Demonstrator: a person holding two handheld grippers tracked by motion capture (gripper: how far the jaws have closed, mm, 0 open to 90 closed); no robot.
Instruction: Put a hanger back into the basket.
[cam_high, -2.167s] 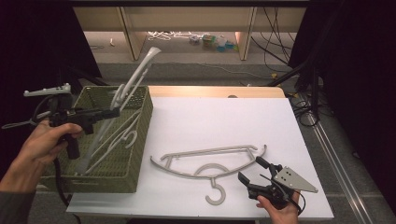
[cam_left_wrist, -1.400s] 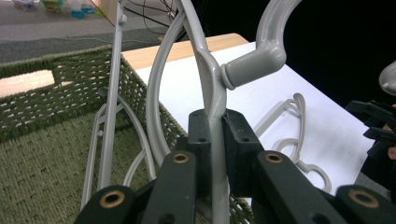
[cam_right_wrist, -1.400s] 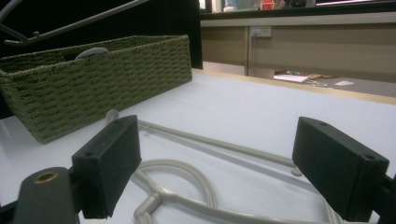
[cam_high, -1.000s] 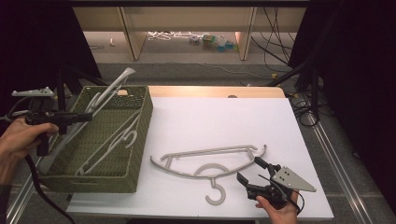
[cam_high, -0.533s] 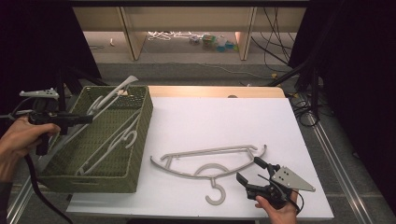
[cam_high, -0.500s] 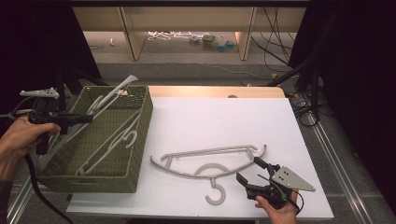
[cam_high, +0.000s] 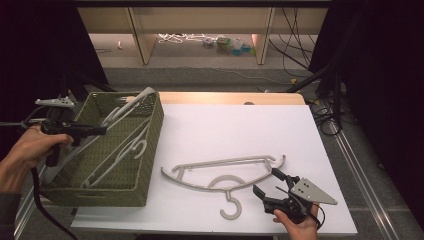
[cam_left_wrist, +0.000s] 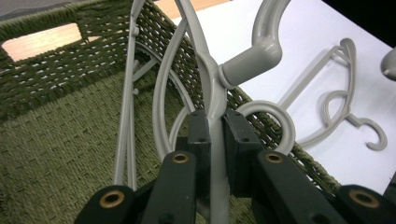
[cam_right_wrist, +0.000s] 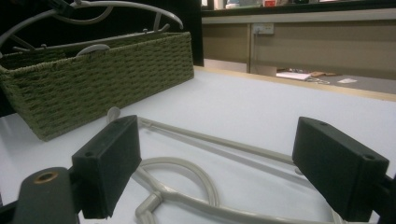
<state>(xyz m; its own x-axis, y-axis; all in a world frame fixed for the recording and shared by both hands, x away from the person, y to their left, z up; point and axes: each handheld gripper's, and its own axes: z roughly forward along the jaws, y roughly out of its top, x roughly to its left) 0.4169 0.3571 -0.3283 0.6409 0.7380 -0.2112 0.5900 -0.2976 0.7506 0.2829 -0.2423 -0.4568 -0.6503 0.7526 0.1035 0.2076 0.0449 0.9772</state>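
step: lowering hanger (cam_left_wrist: 212, 79) into basket (cam_high: 75, 187) | left gripper (cam_left_wrist: 215, 122) clamped on it | right gripper (cam_right_wrist: 233, 163) open over counter hanger (cam_high: 225, 172) | next: release inside basket

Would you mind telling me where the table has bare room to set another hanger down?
The white table is bare between the green basket and its right edge, beyond the loose hanger. It is crowded inside the basket, where the left claw grips a hanger, and at the near edge around the right claw.
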